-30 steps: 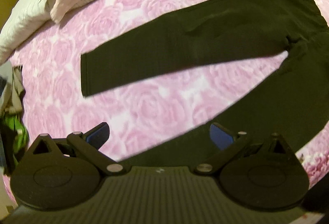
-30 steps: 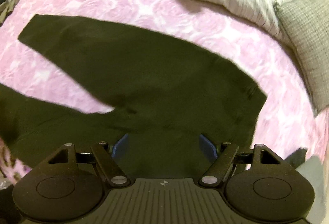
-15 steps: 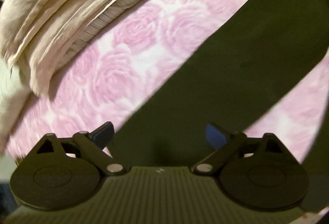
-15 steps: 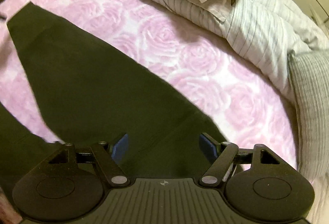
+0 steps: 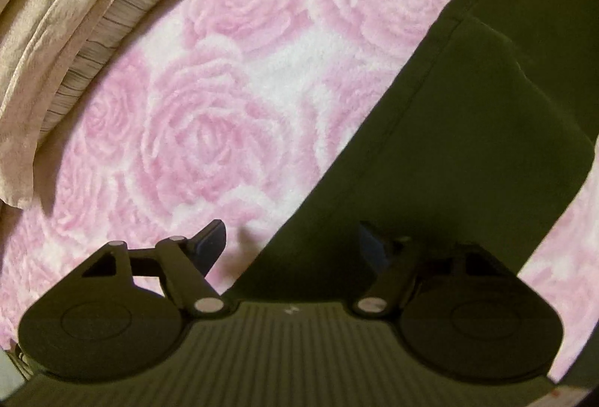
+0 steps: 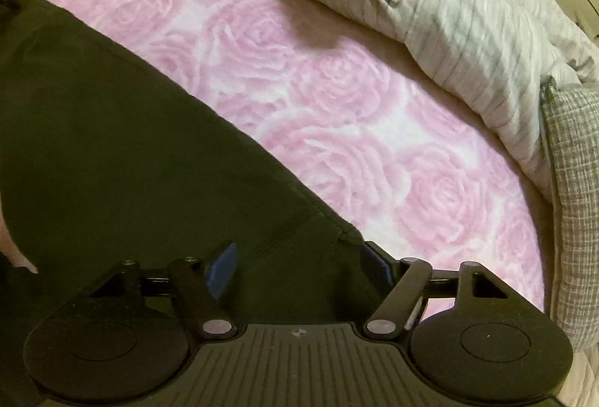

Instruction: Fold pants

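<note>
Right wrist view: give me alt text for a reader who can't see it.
The open right gripper straddles the corner edge of dark pants lying flat on a pink rose-patterned blanket. Striped bedding and a grey pillow lie beyond.

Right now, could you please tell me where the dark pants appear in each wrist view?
Left wrist: the pants run diagonally from lower centre to upper right.
Right wrist: they fill the left and lower centre.
Shared landmark: the pink rose blanket.
</note>
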Demonstrator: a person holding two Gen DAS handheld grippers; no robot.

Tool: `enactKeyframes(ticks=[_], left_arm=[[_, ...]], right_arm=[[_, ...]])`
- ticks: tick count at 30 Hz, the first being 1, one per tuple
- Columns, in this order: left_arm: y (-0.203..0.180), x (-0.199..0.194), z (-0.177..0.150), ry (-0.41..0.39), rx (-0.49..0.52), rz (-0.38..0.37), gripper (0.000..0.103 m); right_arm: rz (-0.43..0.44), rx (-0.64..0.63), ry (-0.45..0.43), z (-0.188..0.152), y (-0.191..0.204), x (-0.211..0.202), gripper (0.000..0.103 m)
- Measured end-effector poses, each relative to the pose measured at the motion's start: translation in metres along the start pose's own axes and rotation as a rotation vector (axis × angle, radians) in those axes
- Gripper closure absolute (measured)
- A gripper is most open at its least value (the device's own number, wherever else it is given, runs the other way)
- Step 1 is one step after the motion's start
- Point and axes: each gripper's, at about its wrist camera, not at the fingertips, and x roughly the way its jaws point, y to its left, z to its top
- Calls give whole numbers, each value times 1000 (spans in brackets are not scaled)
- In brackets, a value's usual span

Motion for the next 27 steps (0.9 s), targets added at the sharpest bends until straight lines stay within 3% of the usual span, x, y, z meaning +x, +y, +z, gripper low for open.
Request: enactKeyframes(ticks=[5,11,18,21,27], left_arm=[[-20,-24,1,-56,-43,19,31],[-75,-69,-28,-119,-122,40,31],[-198,-117,-90,-115,-92,86,29],[-256,-133,-121,-106,-87,63,29],[-366,-160,-178,-139,87,80,29]], right_arm=[[-15,74,-36,-12,0,-16,33],[8,20,-93,-66,57,-58,33],[35,-108,-60,-175,155,-93,33],[40,-189,-65,-218,191,-103,33],[-1,-302,-146,-268,248,-111,33]])
